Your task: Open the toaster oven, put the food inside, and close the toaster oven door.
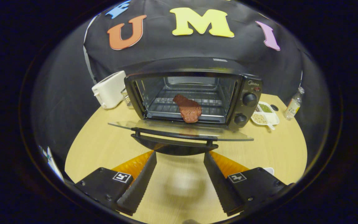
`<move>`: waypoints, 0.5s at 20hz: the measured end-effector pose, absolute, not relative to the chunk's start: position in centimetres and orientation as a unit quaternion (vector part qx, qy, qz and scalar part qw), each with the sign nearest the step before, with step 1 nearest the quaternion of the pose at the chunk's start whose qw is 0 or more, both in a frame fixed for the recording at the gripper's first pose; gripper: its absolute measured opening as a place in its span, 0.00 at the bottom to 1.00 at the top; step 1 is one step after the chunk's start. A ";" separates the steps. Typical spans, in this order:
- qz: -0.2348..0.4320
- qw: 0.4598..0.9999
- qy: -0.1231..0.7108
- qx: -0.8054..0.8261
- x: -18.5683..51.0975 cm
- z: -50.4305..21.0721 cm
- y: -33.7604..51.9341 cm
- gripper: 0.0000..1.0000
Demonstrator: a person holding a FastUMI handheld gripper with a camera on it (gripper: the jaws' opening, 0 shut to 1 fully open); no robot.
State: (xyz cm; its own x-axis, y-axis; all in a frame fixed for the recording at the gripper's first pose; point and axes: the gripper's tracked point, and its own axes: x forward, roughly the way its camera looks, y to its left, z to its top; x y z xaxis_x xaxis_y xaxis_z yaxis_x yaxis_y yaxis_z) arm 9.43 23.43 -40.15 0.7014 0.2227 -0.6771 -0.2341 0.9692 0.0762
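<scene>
A black toaster oven (246,90) stands on the round wooden table (98,146), its glass door (228,135) folded down flat toward me. On the wire rack inside lies a reddish-brown piece of meat (189,109), close to the front lip of the rack. The door's black handle (174,140) runs just ahead of my fingertips. My gripper (180,155) is open, its two fingers spread wide with nothing between them, just short of and slightly below the handle.
A white toaster (110,89) sits left of the oven. To the oven's right are a divided white dish of seeds (264,114) and a small clear bottle (294,104). A dark dish lies under the open door, and an orange mat (134,163) lies under my fingers.
</scene>
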 end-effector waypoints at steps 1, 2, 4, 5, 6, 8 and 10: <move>0.125 0.923 0.364 -0.008 9.8 -39.7 23.6 0.98; 0.125 0.925 0.360 -0.010 10.5 -39.2 23.7 0.98; 0.122 0.927 0.355 -0.012 11.2 -38.6 23.7 0.98; 0.121 0.927 0.354 -0.009 11.6 -38.3 23.8 0.98; 0.120 0.929 0.351 -0.004 12.2 -37.7 23.9 0.98; 0.121 0.931 0.343 -0.004 13.1 -36.9 24.2 0.98; 0.121 0.936 0.331 -0.010 14.4 -36.0 24.2 0.98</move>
